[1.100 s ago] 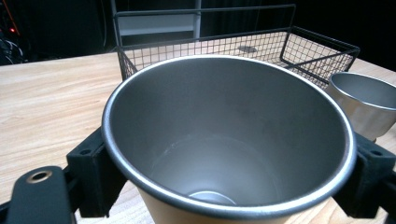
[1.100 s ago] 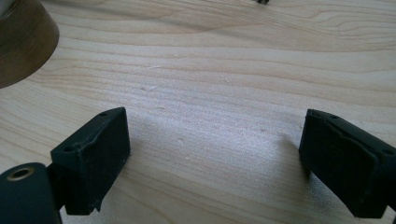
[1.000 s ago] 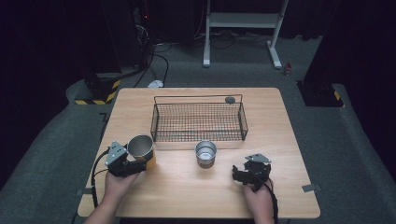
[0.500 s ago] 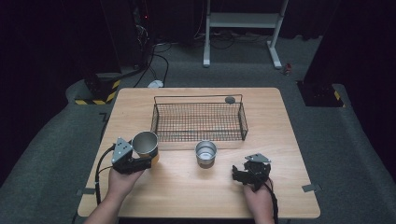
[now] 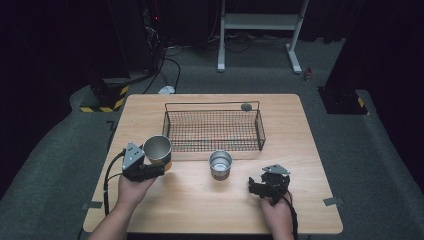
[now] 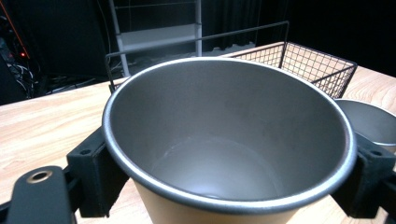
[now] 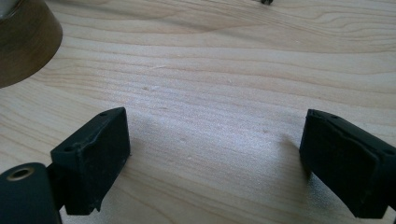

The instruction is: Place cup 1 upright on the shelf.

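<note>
We note the left gripper [image 5: 150, 169] pinching a metal cup [image 5: 158, 149] by its sides, jaws pressed against the wall on both flanks; the cup sits upright, near the front left corner of the wire basket [image 5: 214, 129]. A second cup [image 5: 220, 163] stands on the table [image 5: 200, 210] just in front of the basket. The right gripper [image 5: 256, 187] rests low over bare wood, jaws spread wide, nothing between them.
</note>
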Available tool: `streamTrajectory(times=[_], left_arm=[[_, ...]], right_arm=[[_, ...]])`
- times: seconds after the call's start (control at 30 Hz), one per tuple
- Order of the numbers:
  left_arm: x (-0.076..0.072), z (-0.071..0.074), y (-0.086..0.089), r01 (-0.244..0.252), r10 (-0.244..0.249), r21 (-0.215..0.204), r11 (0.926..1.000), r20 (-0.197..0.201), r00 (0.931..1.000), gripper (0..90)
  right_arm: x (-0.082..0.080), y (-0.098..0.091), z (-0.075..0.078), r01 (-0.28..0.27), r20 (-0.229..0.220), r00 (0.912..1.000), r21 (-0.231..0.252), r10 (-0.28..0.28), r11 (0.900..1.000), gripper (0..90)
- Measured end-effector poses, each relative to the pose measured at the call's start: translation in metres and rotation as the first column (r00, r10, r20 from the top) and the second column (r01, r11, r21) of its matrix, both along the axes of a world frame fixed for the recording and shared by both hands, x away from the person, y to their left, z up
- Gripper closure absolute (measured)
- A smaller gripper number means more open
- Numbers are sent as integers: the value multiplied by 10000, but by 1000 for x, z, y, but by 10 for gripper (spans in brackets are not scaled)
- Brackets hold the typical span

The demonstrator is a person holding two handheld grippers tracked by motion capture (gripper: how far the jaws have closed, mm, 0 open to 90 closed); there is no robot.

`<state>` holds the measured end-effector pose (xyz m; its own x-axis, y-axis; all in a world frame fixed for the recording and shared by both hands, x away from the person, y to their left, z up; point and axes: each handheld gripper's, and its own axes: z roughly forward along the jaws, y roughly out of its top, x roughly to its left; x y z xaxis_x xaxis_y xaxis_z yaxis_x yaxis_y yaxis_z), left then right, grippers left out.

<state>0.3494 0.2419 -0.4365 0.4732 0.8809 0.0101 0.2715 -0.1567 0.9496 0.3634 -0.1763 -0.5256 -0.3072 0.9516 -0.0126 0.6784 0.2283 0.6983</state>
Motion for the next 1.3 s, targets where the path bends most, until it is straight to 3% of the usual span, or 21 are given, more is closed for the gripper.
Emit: streamTrajectory(times=[0.47,1.3], left_arm=[[13,10,-3,-37,38,-333,9994,27,10000,136],[27,28,-11,-1,10,-411,9992,233,9997,136]], right_arm=[[0,0,0,0,-2,10000,0,0,10000,84],[0,0,0,-1,-1,10000,2,1,10000,84]])
